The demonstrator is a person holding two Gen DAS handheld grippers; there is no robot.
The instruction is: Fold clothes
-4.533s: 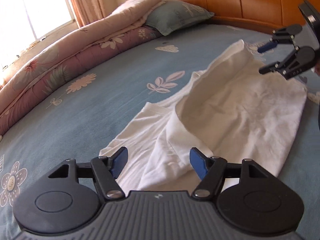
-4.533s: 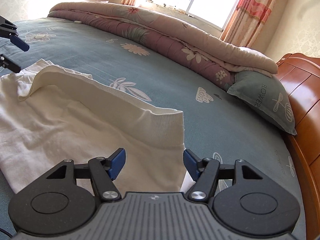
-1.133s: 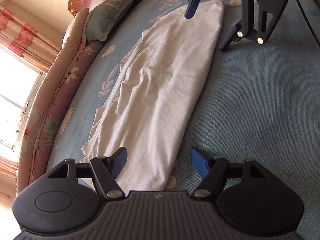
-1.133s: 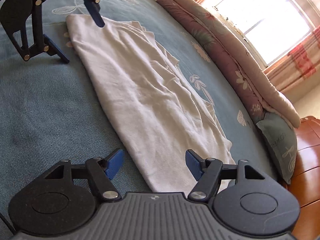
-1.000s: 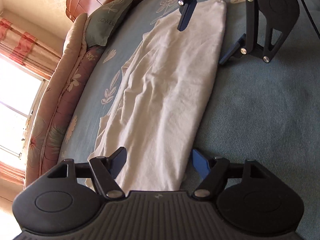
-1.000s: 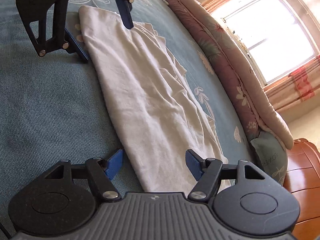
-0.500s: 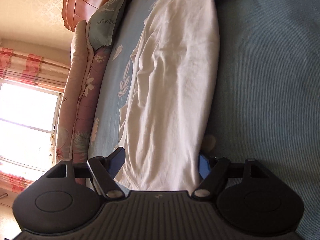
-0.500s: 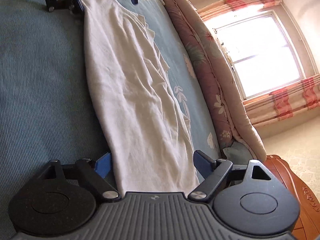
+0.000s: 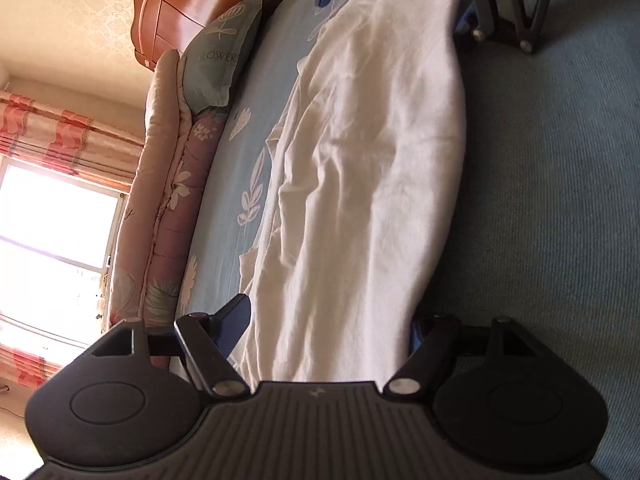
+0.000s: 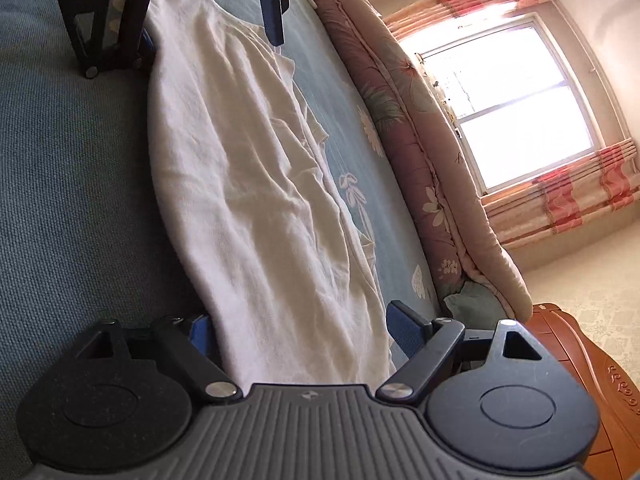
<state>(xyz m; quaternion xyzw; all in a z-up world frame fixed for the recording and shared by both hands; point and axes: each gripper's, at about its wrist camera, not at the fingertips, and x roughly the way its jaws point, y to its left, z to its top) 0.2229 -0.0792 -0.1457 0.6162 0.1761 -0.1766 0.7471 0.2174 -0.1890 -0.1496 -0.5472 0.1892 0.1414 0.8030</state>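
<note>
The bed (image 9: 552,184), covered with a blue flowered sheet, is seen ahead of and below both claws. At its far side, beyond the garment, a rolled quilt (image 10: 404,120) and a pillow (image 9: 218,68) are laid. A white garment (image 9: 360,184), already folded into a long narrow strip, is stretched flat on the sheet between the two claws, one short end at each.

The left gripper (image 9: 326,320) is held spread, with the near end of the strip between its fingers; no pinching is seen yet. The right gripper (image 10: 308,322) is also spread wide at the opposite end, the cloth lying between its blue pads (image 10: 404,326) but not pressed. The claws seem to be placed so at both ends that the strip can be gripped and one end carried over to the other for the next fold.
</note>
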